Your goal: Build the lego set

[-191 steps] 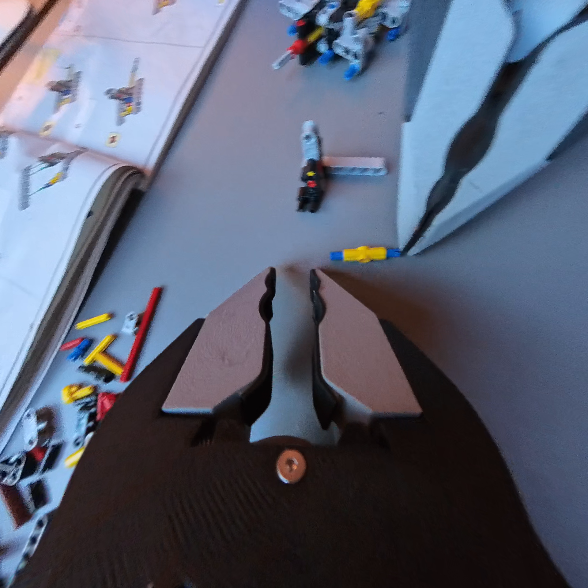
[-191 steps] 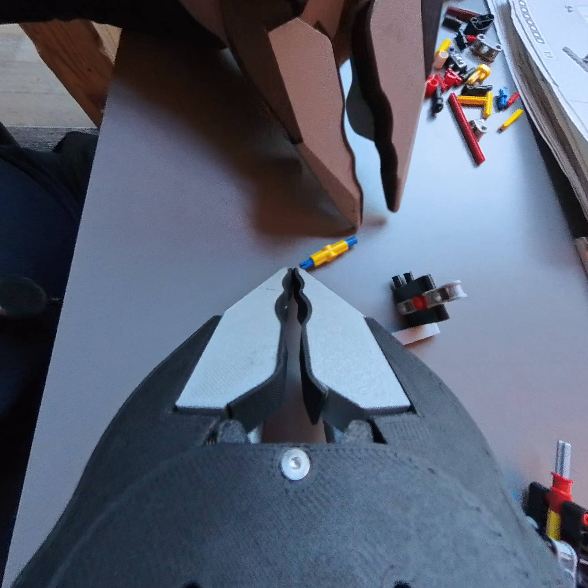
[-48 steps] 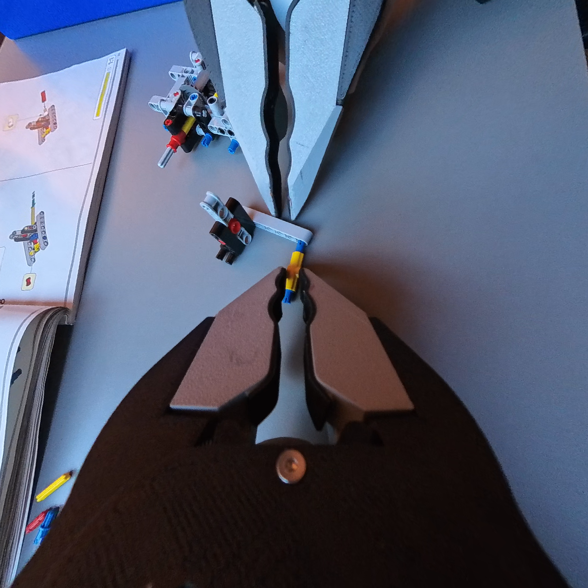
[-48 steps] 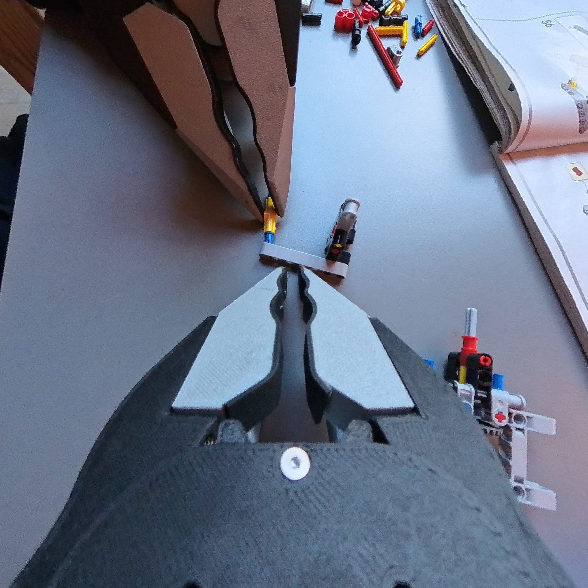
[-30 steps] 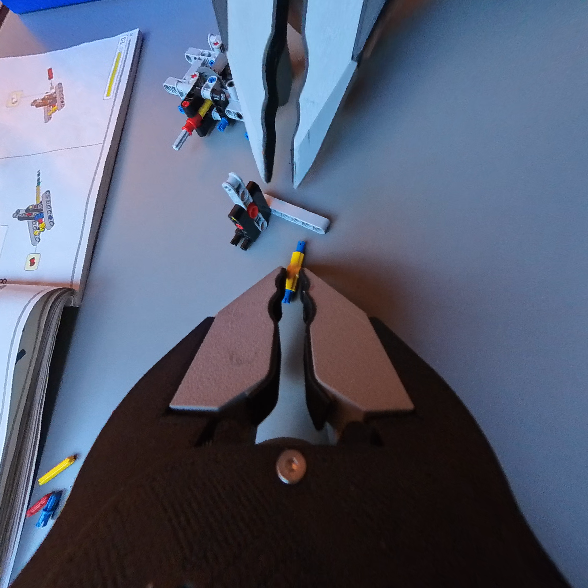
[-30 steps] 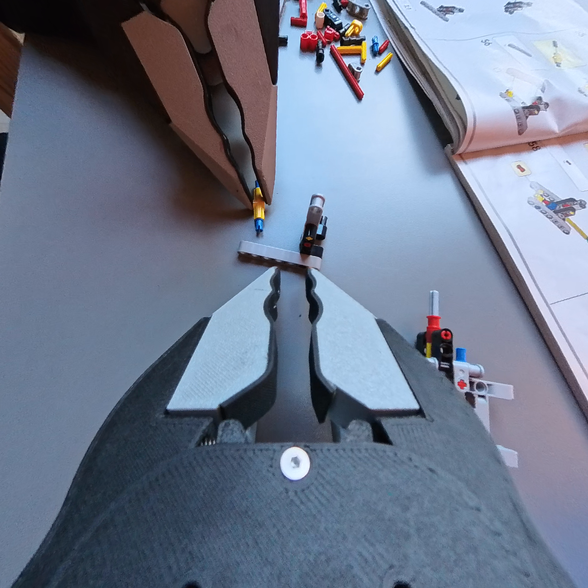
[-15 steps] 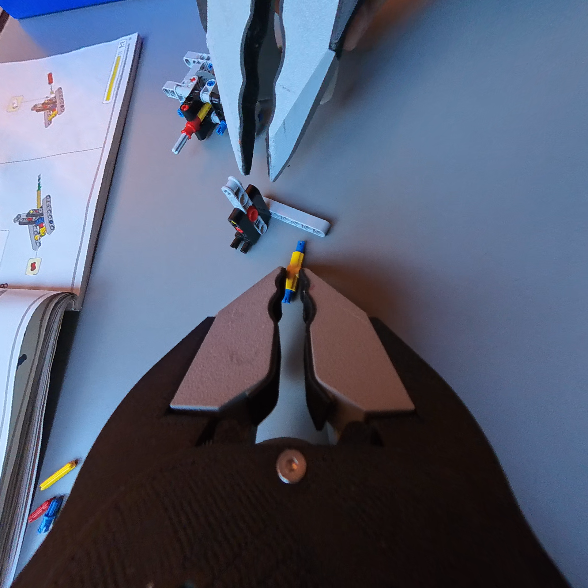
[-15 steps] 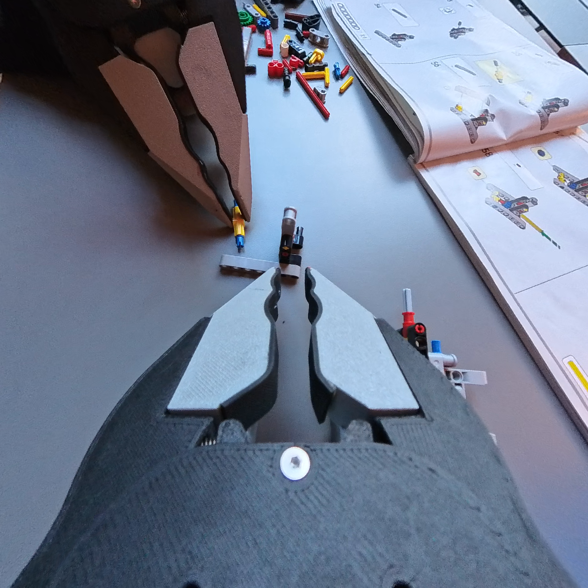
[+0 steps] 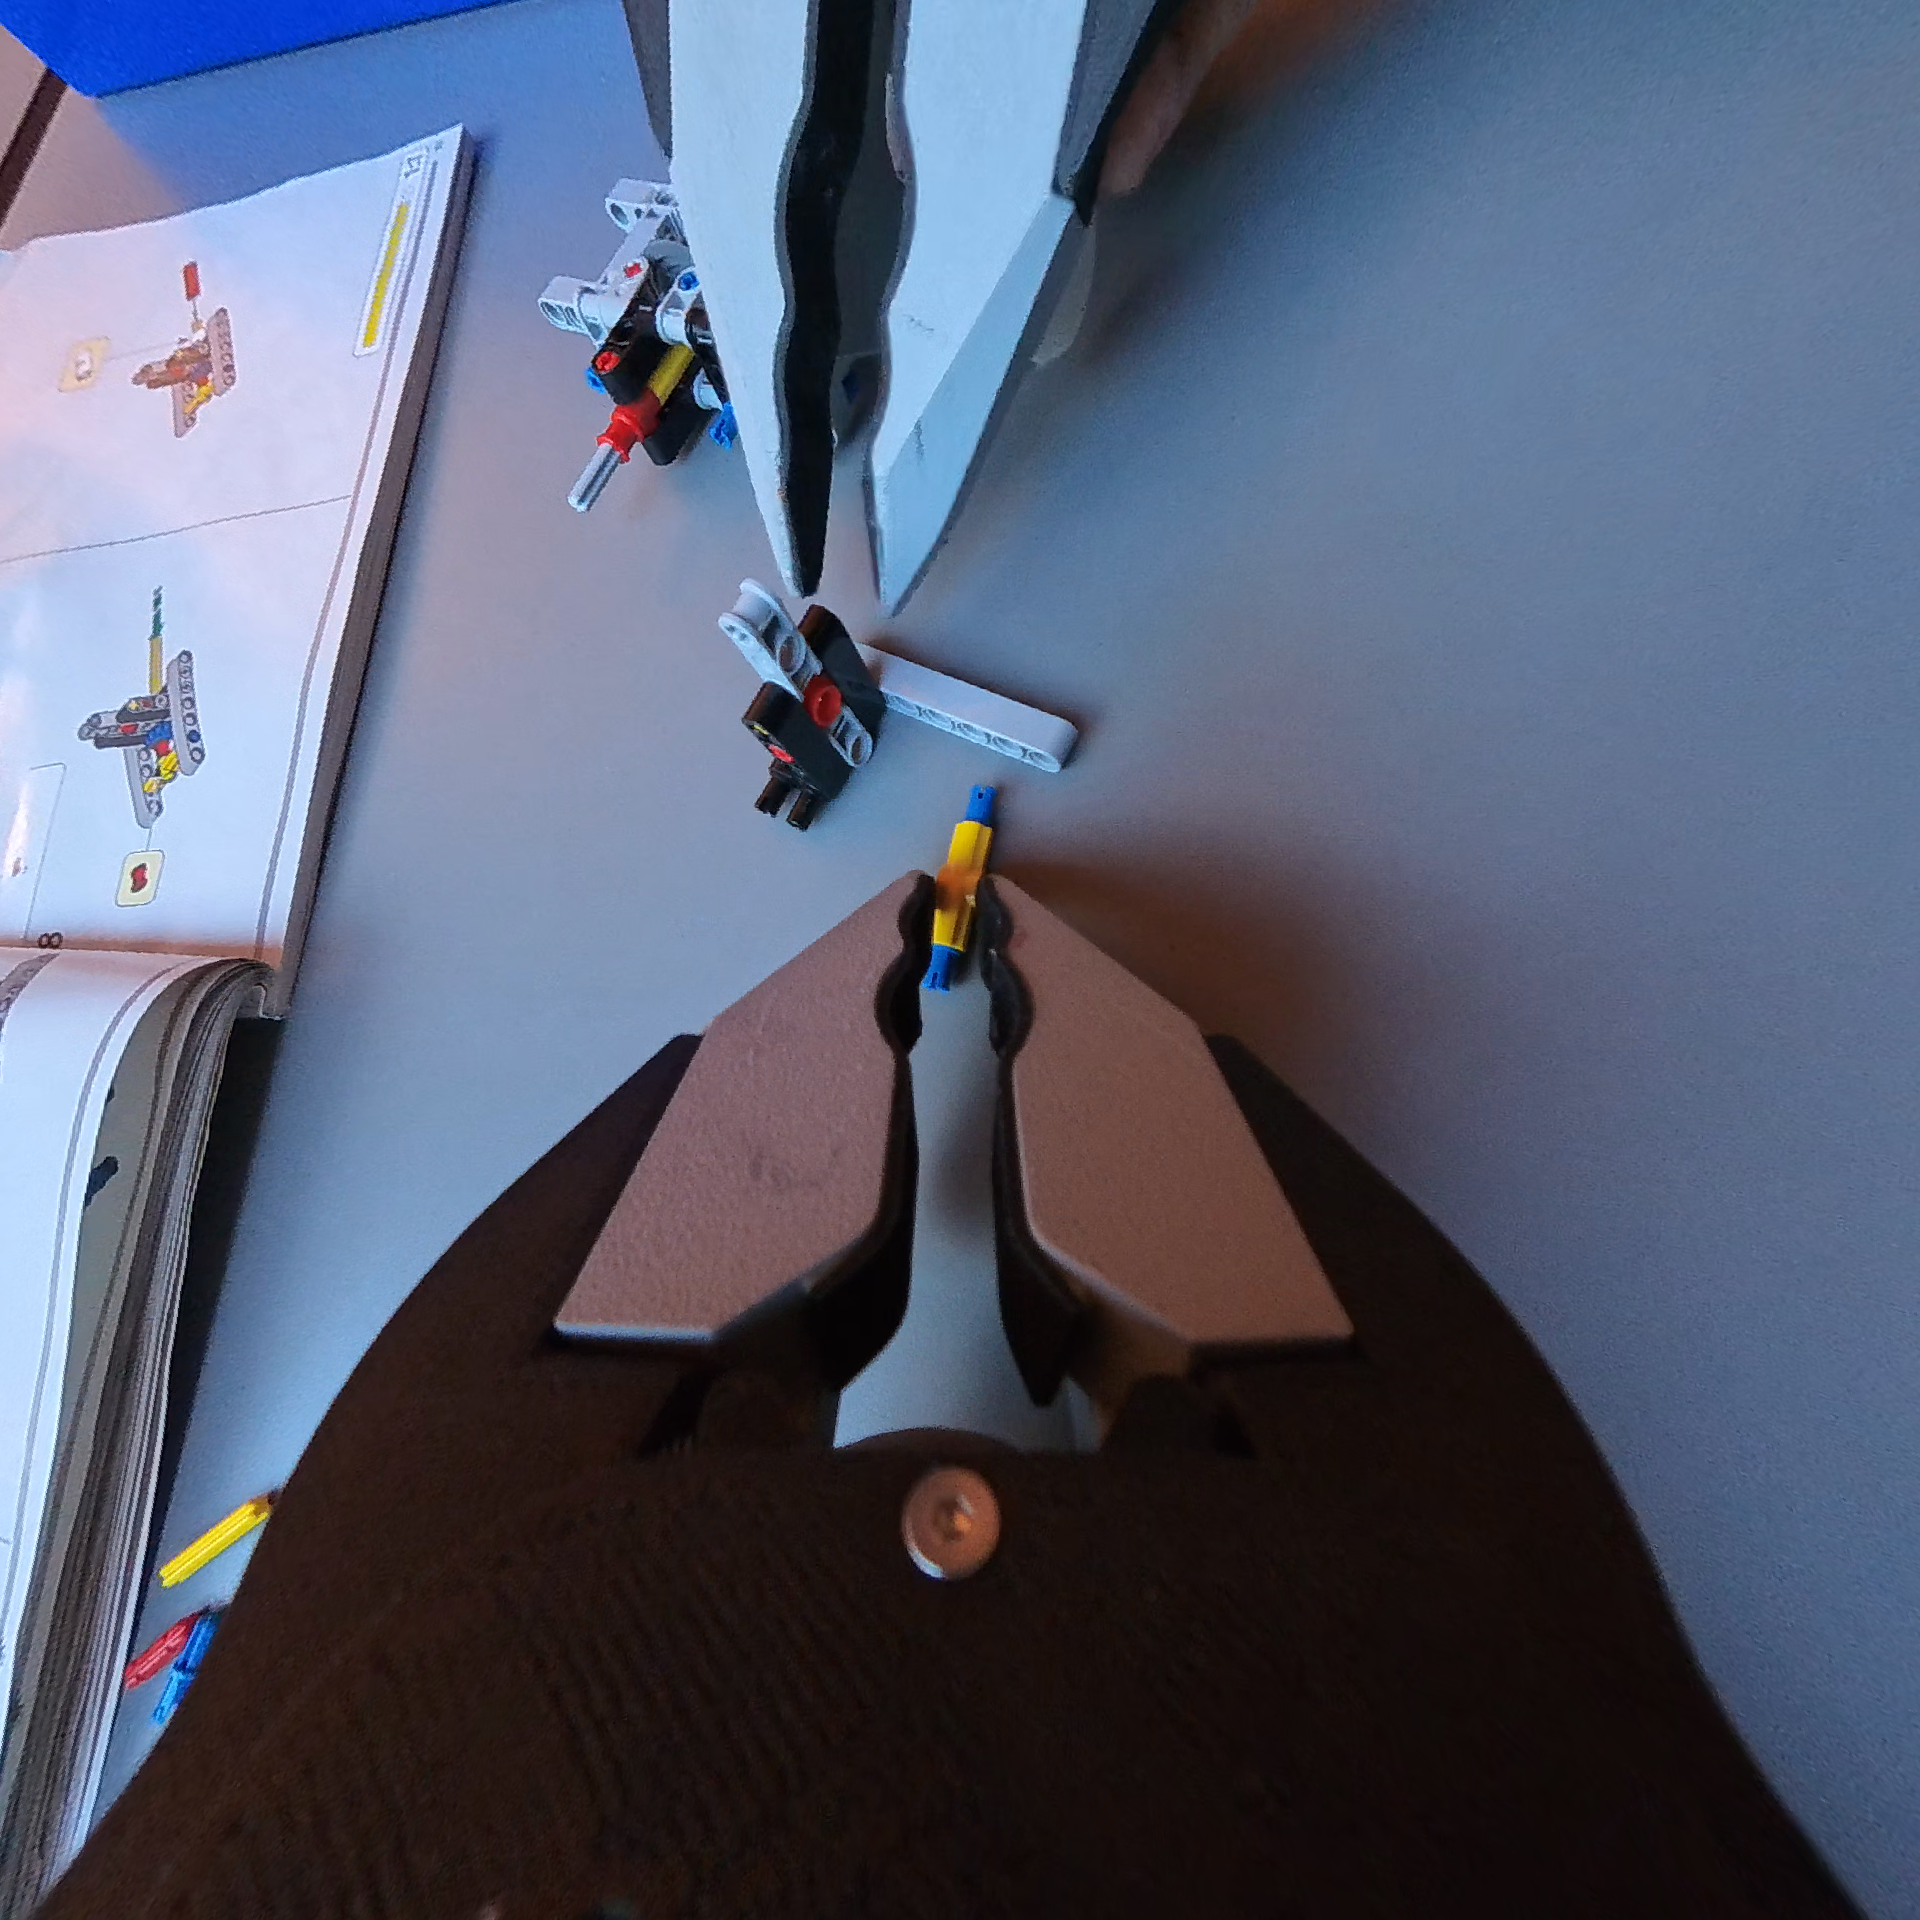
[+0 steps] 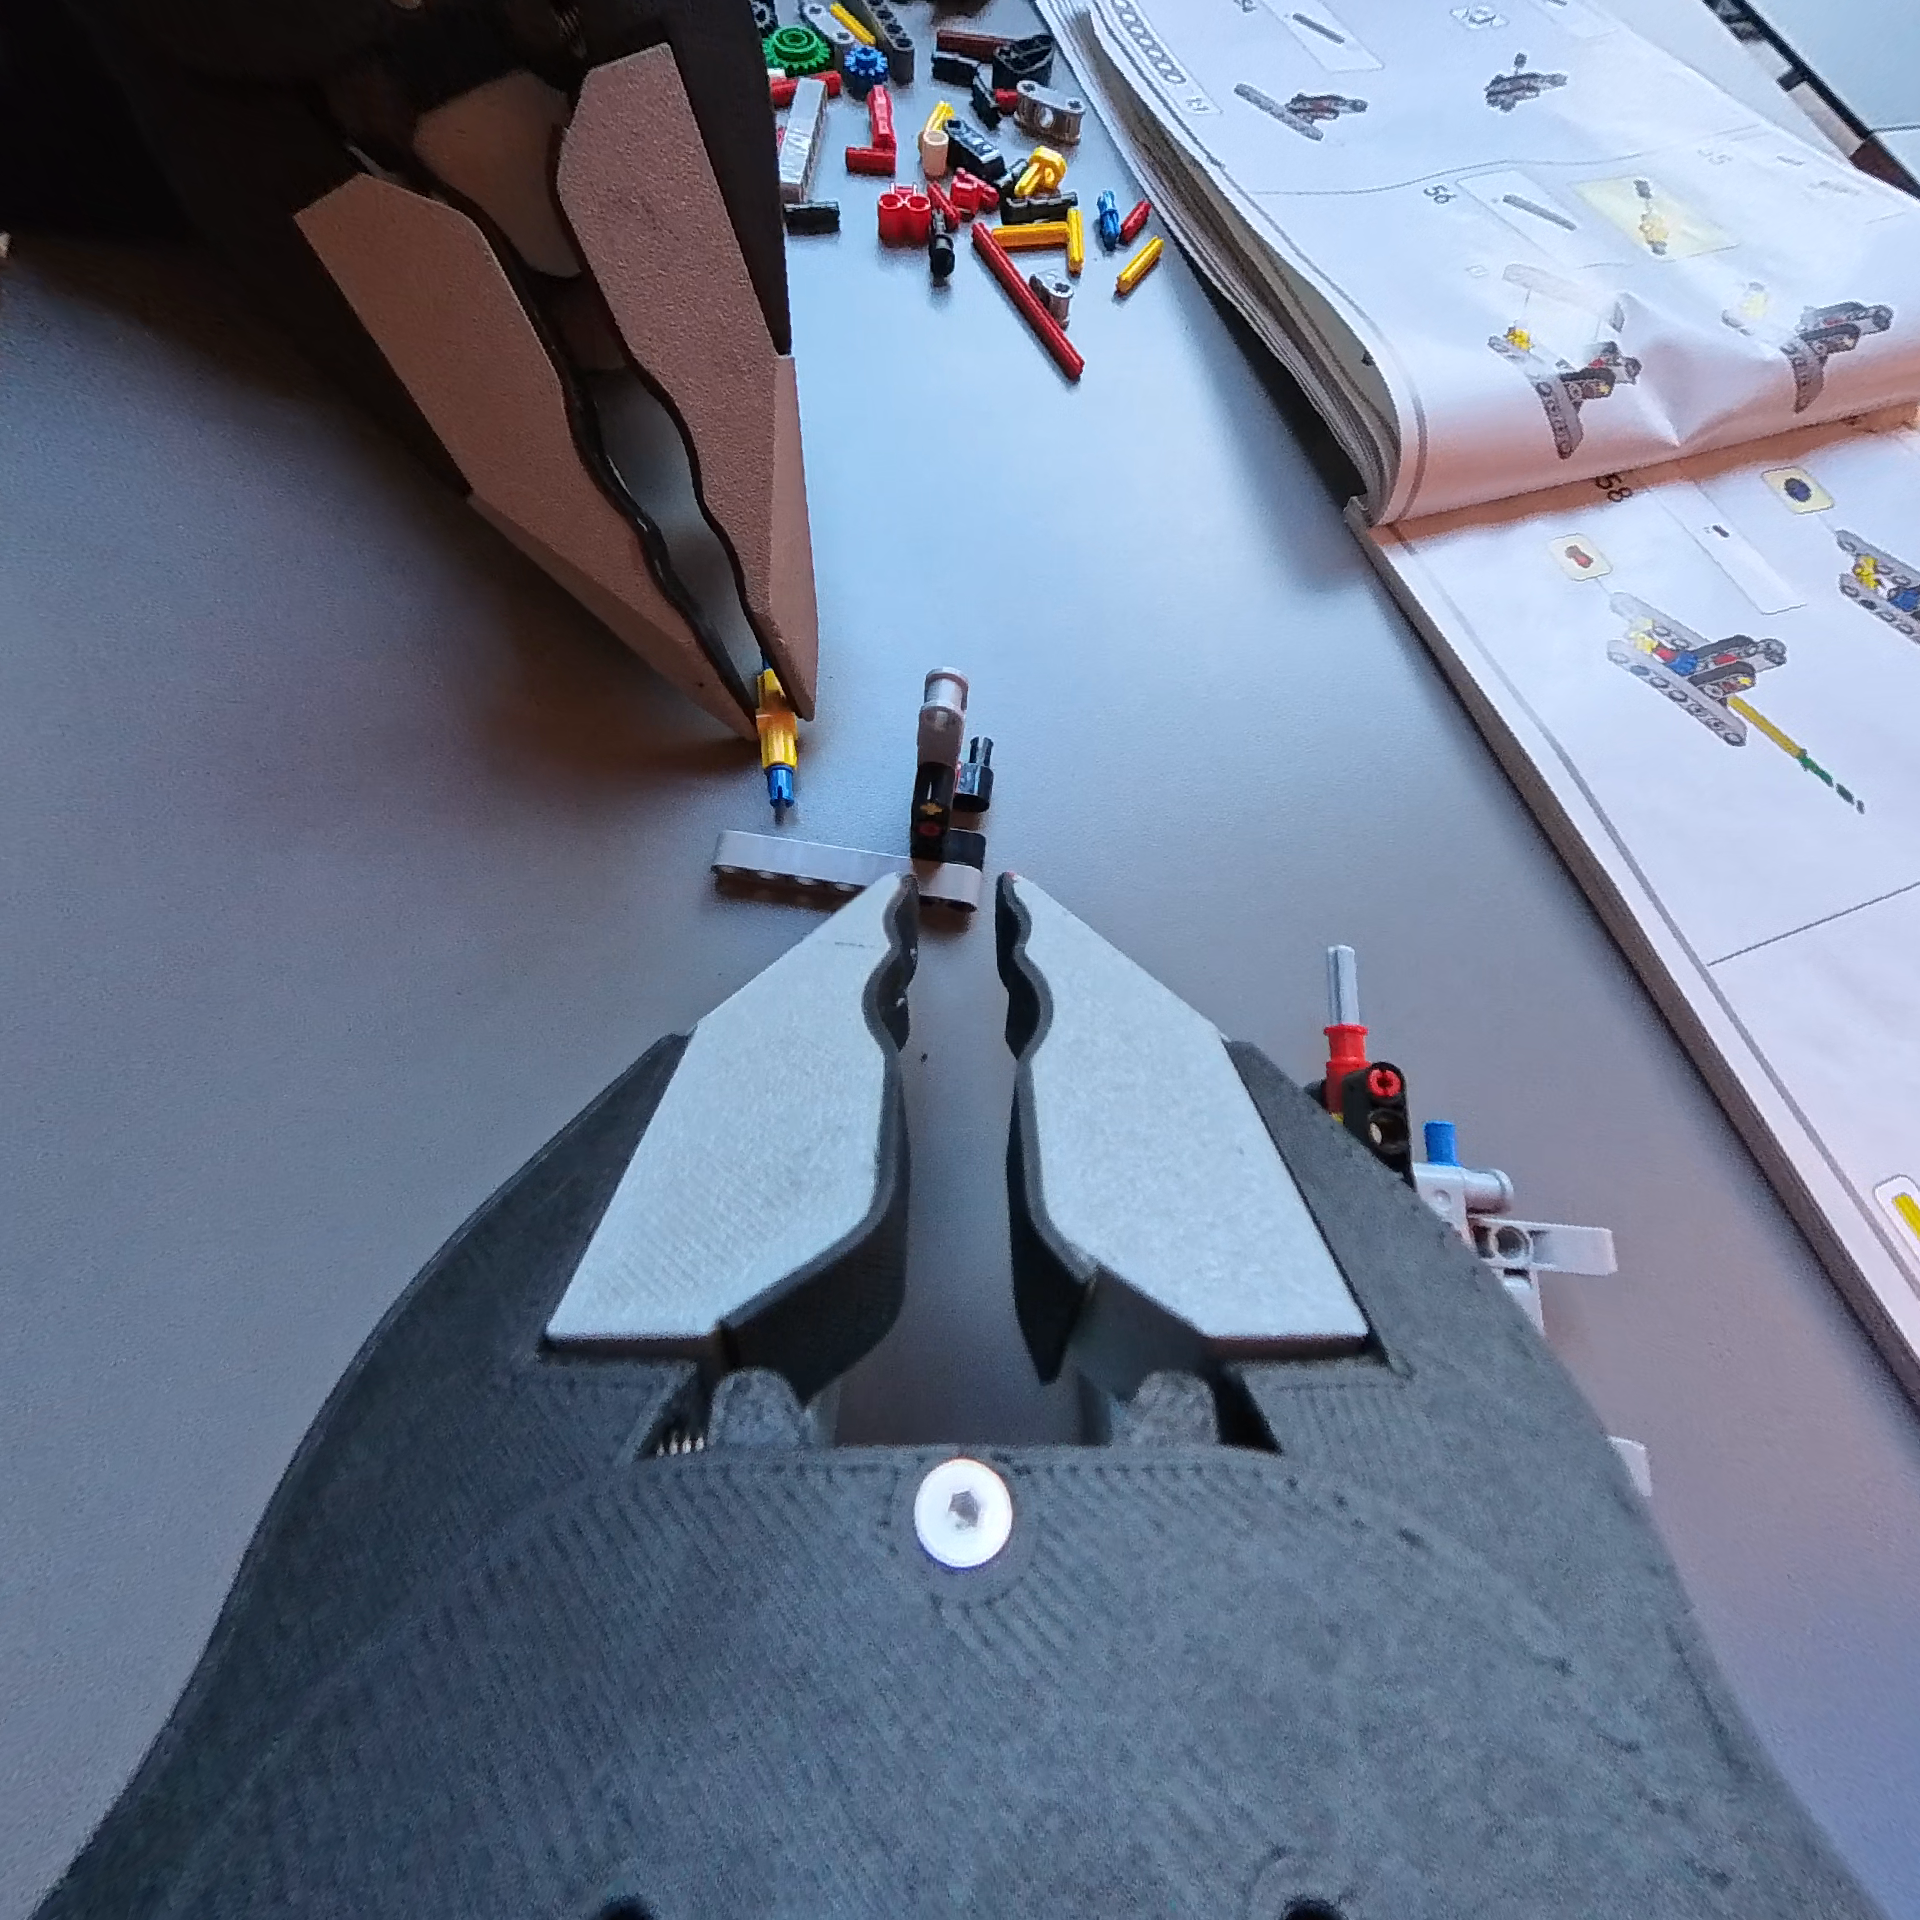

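Left gripper (image 9: 954,894): pads clamped on a yellow-and-blue pin (image 9: 961,883), its far tip pointing to 12 o'clock.
Right gripper (image 10: 954,894): jaws narrow, nothing between them.
Grey beam assembly (image 9: 894,707): at 12 o'clock, between both grippers, on the grey table (image 9: 1455,623).
Booklet (image 9: 187,520): at 10 o'clock.

Black printed shells (image 9: 935,1662), wavy-edged jaws (brown left, grey right)
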Motion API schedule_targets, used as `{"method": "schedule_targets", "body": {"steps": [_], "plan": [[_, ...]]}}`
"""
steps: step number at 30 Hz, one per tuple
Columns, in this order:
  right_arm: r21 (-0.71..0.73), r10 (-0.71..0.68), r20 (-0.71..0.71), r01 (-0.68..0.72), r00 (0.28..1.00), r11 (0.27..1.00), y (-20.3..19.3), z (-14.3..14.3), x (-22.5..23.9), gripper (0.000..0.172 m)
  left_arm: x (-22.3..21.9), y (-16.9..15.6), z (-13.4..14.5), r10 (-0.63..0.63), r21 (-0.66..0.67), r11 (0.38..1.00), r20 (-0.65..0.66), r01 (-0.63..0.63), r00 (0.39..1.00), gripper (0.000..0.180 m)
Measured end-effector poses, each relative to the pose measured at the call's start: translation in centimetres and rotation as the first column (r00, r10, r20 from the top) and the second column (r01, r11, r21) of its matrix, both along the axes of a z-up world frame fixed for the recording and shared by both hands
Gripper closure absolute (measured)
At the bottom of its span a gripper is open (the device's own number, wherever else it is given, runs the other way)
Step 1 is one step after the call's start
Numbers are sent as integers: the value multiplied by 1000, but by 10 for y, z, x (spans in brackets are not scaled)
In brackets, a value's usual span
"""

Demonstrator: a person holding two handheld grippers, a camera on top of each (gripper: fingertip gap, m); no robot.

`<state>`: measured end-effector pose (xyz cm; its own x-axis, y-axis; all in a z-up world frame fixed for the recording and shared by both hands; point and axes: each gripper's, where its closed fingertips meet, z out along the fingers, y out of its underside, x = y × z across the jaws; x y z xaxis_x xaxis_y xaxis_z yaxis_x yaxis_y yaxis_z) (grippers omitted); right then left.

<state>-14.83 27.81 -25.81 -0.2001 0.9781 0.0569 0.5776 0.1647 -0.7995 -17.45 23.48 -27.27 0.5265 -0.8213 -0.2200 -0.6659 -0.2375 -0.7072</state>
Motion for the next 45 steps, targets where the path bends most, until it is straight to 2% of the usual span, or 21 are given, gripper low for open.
{"method": "schedule_targets", "body": {"steps": [15, 26, 33, 38, 43, 45], "plan": [[10, 21, 1, -21, 1000, 1000, -4, 0, 0, 146, 0, 0, 0, 1, -16, 1000, 11, 0, 1000, 176], [17, 18, -3, -18, 1000, 1000, -4, 1, 0, 144, 0, 0, 0, 1, -20, 1000, 14, 0, 1000, 176], [-15, 56, 41, -56, 998, 998, -16, -6, 3, 125, 0, 0, 0, 0, -19, 1000, 13, 0, 1000, 176], [-39, 26, 90, -22, 996, 999, -20, -12, 1, 114, 0, 0, 0, -3, -29, 1000, 20, 4, 1000, 176], [73, -69, 112, 61, 991, 995, -14, -10, 0, 104, -3, 3, 0, -26, -15, 1000, 10, 26, 1000, 175], [60, -79, 118, 72, 990, 996, -19, -11, -1, 101, -3, 3, 0, -46, -16, 999, 11, 46, 999, 176]]}}
